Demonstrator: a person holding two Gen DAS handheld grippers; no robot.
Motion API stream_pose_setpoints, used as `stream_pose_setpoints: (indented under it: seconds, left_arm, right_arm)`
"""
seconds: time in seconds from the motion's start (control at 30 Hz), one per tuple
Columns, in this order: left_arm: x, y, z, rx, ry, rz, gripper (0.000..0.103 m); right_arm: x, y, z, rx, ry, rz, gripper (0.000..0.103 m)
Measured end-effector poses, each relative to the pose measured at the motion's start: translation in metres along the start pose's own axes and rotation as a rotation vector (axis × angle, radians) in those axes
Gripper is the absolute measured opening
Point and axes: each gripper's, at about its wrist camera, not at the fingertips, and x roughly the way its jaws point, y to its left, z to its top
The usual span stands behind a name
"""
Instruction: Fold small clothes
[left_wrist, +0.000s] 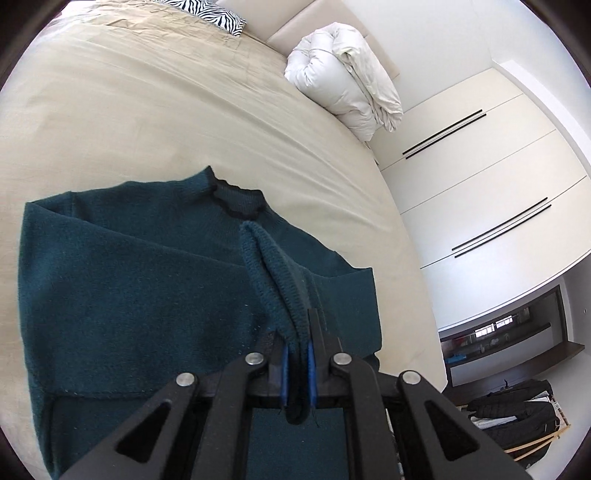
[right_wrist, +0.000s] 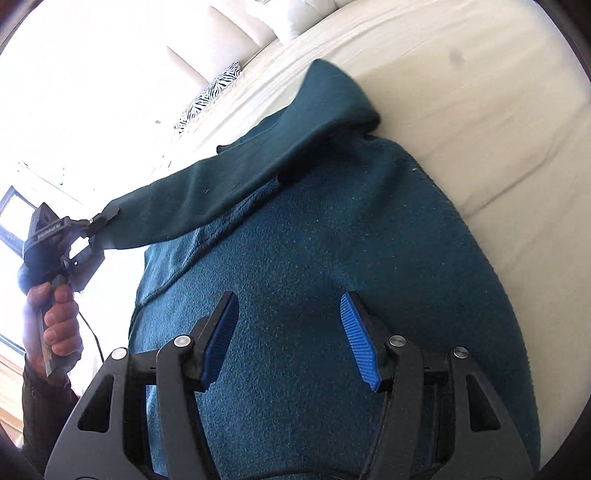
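A dark teal knit sweater lies on the beige bed, its collar pointing away from me. My left gripper is shut on the ribbed cuff of a sleeve and holds it up over the sweater's body. In the right wrist view the left gripper pulls that sleeve out to the left, above the sweater. My right gripper is open and empty, hovering close over the sweater's body.
A rolled white duvet and a zebra-print pillow lie at the far end of the bed. White wardrobe doors stand to the right. A rack with dark clothes is at the lower right.
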Motion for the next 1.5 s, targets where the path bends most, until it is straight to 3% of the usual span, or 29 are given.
stream_pose_setpoints:
  seconds: [0.13,0.33,0.57,0.8,0.9,1.2,1.5]
  left_arm:
    - [-0.011,0.044,0.005,-0.068,-0.022,0.049,0.008]
    - [0.005,0.087,0.000,-0.119,0.002,0.102,0.008]
    - [0.019,0.105,-0.005,-0.112,0.023,0.134,0.008]
    - [0.023,0.106,-0.007,-0.075,0.015,0.144,0.009]
    - [0.027,0.114,-0.008,-0.101,0.008,0.110,0.012]
    - [0.032,0.130,-0.010,-0.107,-0.013,0.037,0.014]
    - [0.034,0.133,-0.004,-0.098,-0.005,0.028,0.014]
  right_arm:
    - [0.008,-0.003,0.004,0.007,-0.002,-0.004,0.056]
    - [0.002,-0.007,0.005,0.005,-0.002,-0.015,0.056]
    - [-0.007,-0.005,0.019,0.031,0.005,0.011,0.056]
    - [-0.021,-0.002,0.091,0.094,-0.031,0.148,0.057]
    - [-0.013,-0.002,0.129,0.119,-0.029,0.183,0.057]
    - [0.054,-0.032,0.205,0.296,0.083,0.309,0.058]
    - [0.117,-0.062,0.240,0.397,0.149,0.323,0.056]
